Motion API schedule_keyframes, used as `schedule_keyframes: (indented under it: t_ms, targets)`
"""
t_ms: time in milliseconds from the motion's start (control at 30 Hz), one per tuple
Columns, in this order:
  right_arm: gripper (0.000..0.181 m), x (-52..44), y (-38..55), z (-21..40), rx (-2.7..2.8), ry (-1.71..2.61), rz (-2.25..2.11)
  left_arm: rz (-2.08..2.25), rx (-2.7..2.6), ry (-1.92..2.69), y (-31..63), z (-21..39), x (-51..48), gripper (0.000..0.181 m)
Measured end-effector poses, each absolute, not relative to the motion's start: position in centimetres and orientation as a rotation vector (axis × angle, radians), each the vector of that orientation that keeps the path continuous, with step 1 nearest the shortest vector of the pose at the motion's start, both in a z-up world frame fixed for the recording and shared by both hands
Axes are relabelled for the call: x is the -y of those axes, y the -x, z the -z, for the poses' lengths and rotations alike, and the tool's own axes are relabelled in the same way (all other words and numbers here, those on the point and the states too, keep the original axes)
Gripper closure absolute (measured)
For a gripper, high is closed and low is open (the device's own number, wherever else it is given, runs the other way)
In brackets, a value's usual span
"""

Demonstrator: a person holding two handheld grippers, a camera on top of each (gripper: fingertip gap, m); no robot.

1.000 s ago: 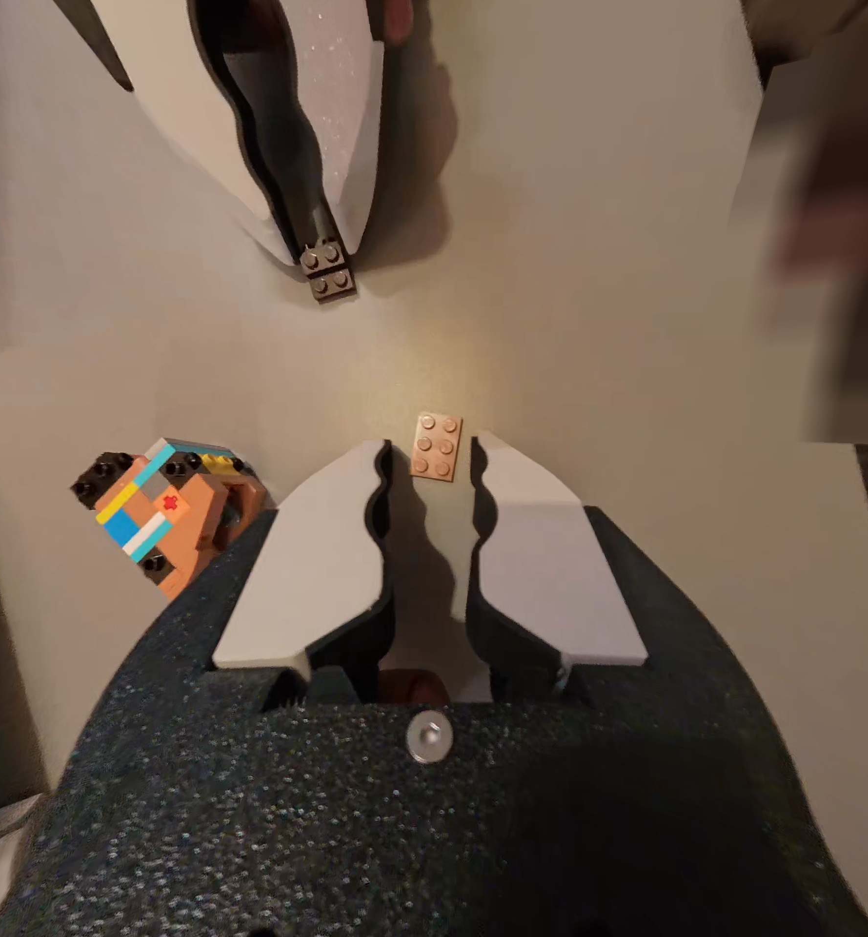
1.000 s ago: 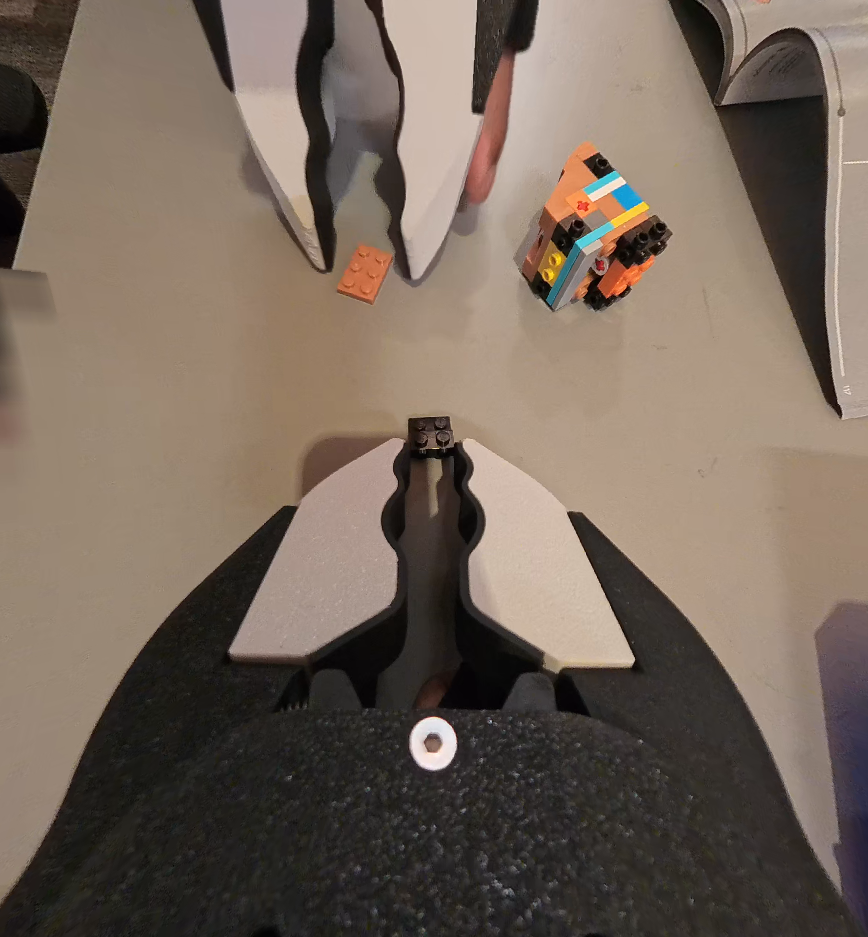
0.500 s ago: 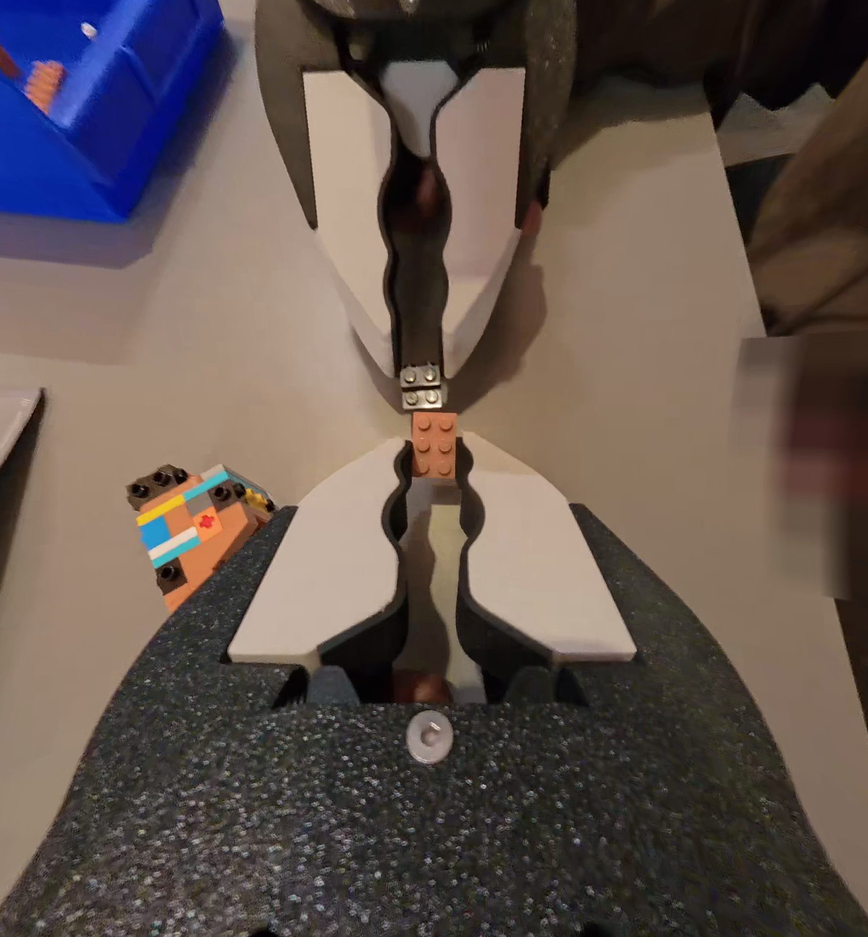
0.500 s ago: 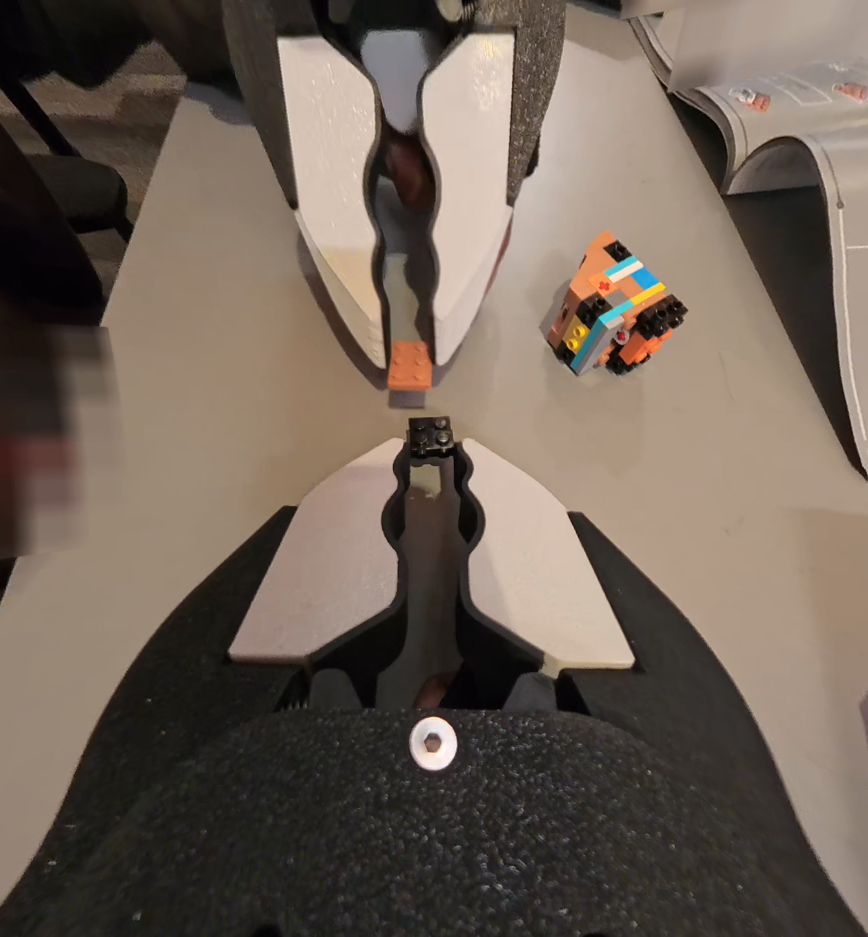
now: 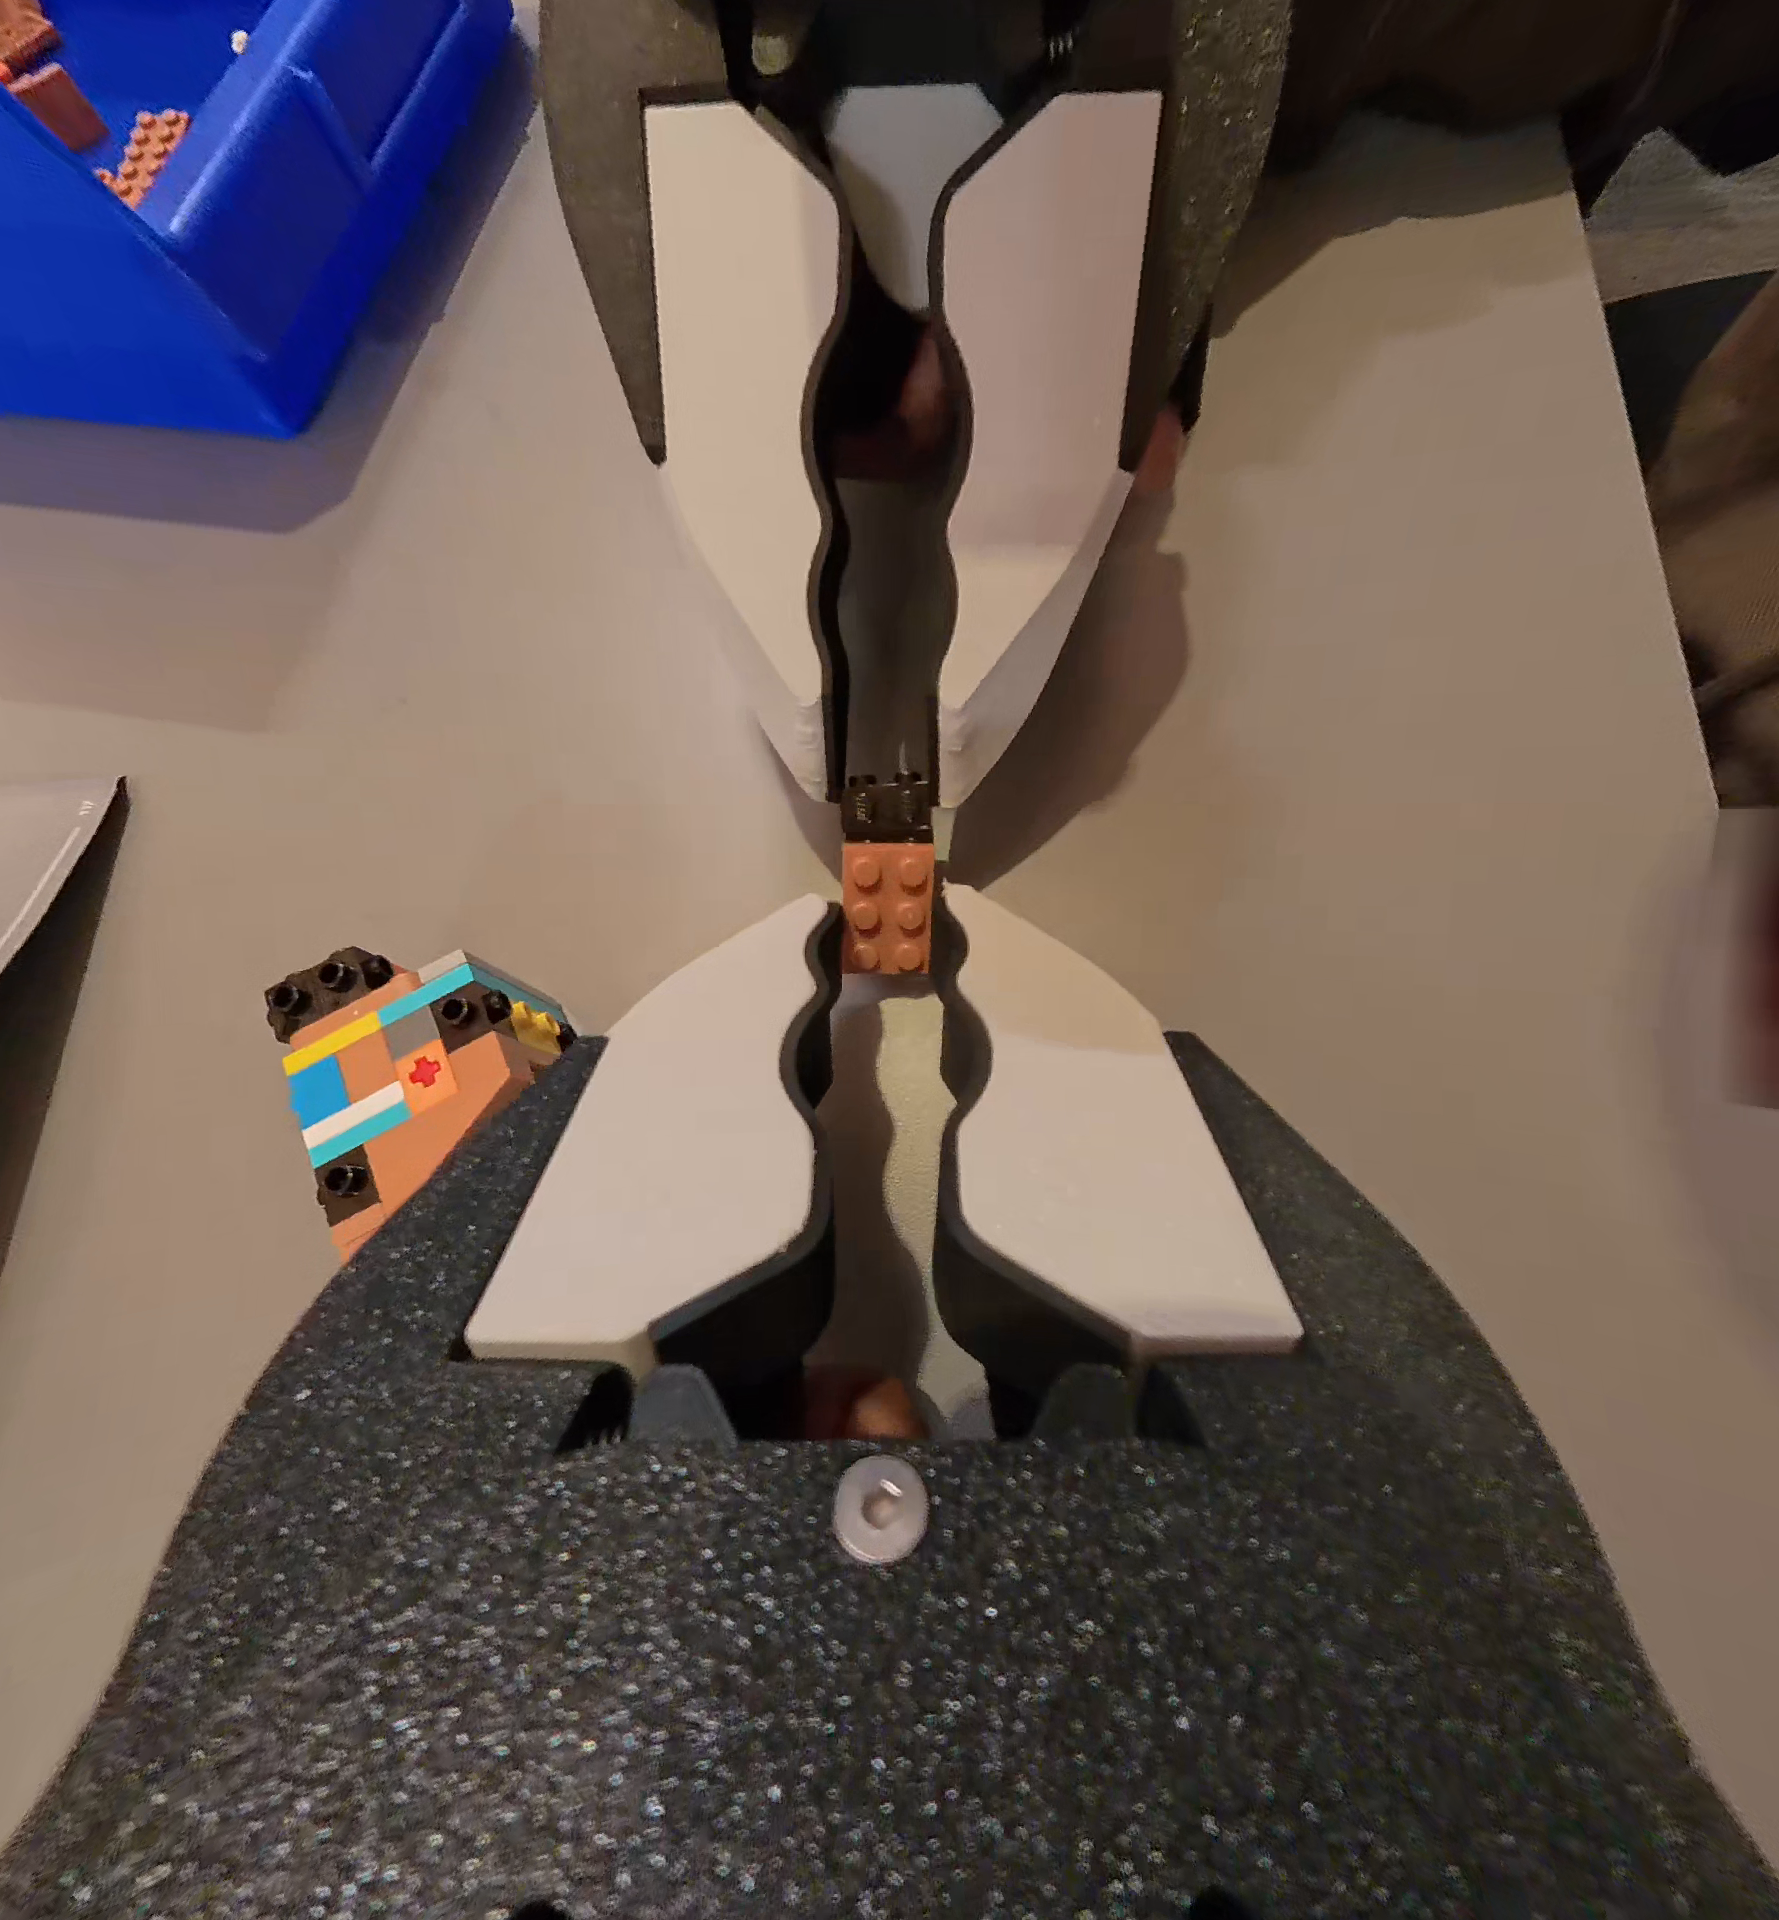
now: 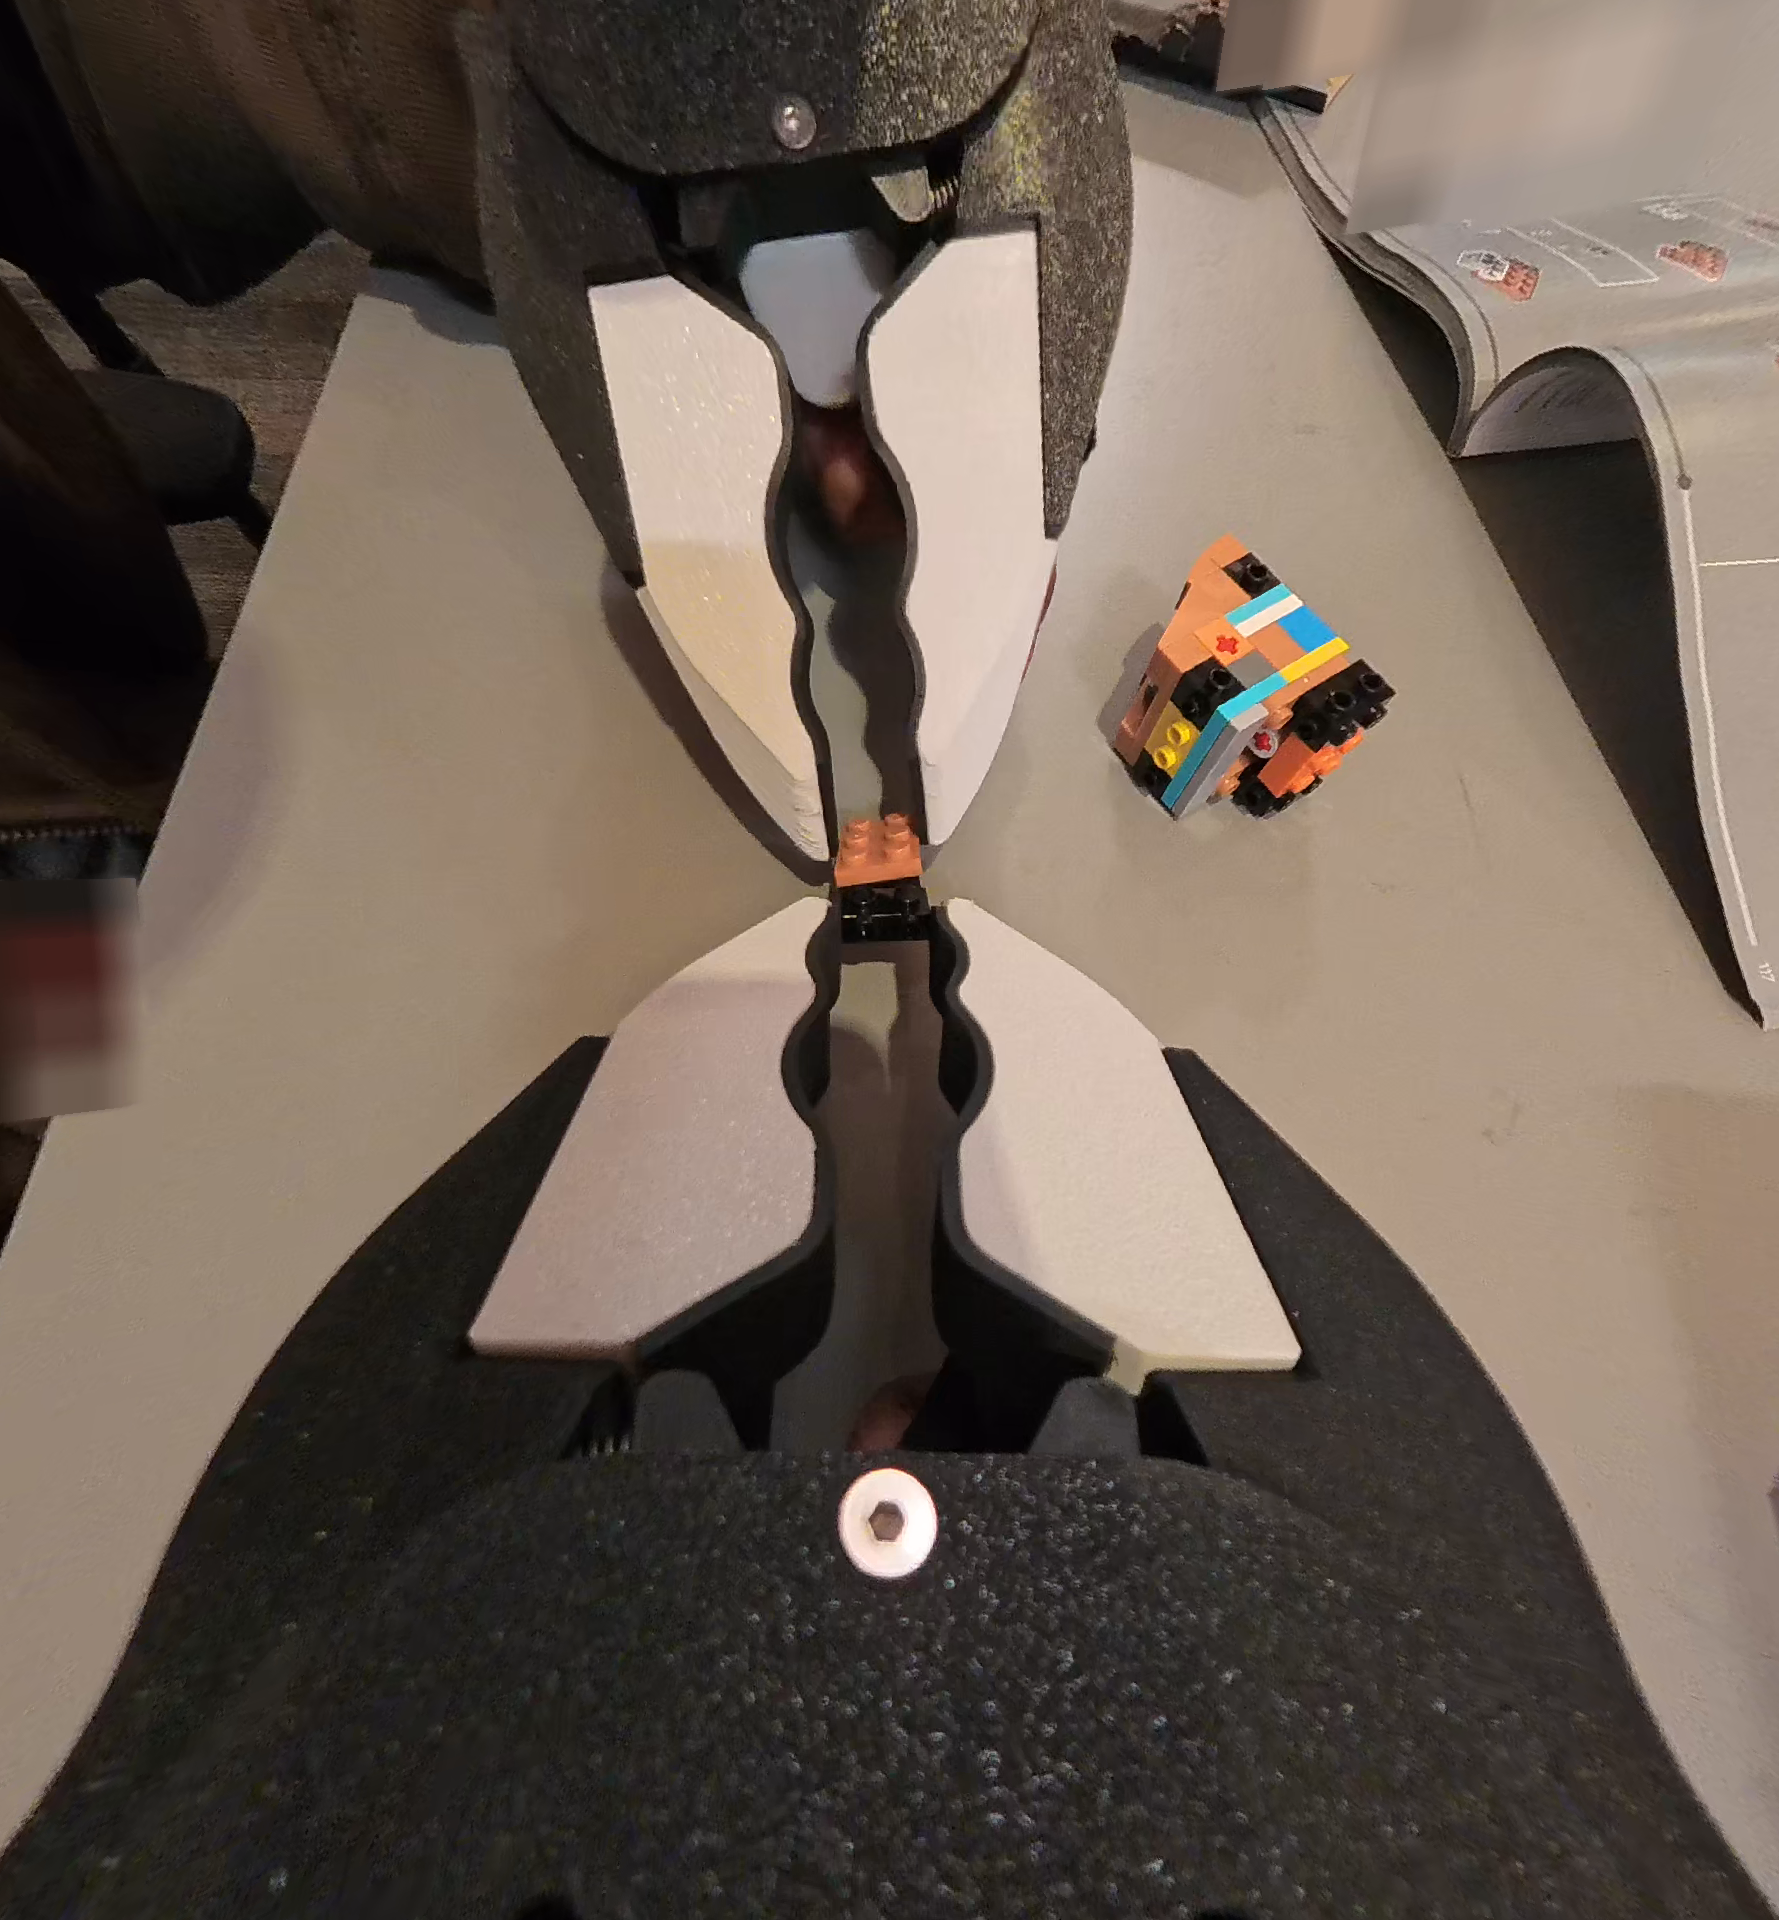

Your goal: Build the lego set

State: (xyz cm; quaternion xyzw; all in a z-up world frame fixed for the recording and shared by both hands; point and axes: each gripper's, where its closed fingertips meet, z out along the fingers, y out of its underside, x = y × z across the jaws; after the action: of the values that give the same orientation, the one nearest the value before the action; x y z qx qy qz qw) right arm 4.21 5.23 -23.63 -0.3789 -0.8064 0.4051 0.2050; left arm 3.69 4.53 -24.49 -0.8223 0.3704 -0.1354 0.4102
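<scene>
At frame centre, the left gripper [image 5: 887,940] is pinching the orange plate [image 5: 887,909], which is touching the black plate [image 5: 890,808] that the right gripper [image 5: 890,800] is pinching just beyond. The joint is looking unseated, so any stud misalignment or skewed push is risking a plate twisting out and dropping to the table [image 5: 1332,727]. The model [image 5: 397,1070] is lying lower left; the bin [image 5: 137,312] is sitting upper left.

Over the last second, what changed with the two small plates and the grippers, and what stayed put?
The left gripper closed on the orange plate, which lay loose on the table, and lifted it. Both grippers converged until it met the black plate in the right gripper. The multicoloured build was not handled.
</scene>
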Motion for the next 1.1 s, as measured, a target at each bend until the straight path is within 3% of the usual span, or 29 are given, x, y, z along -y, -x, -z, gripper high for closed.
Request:
schedule_keyframes:
  t_ms: [1100]
  targets:
    - [0.166, -4.2, -4.1, 23.8, 2.272, 0.914, -1.042, 0.516, -1.065, 2.129, -4.2, 25.0, -3.8, 0.165]
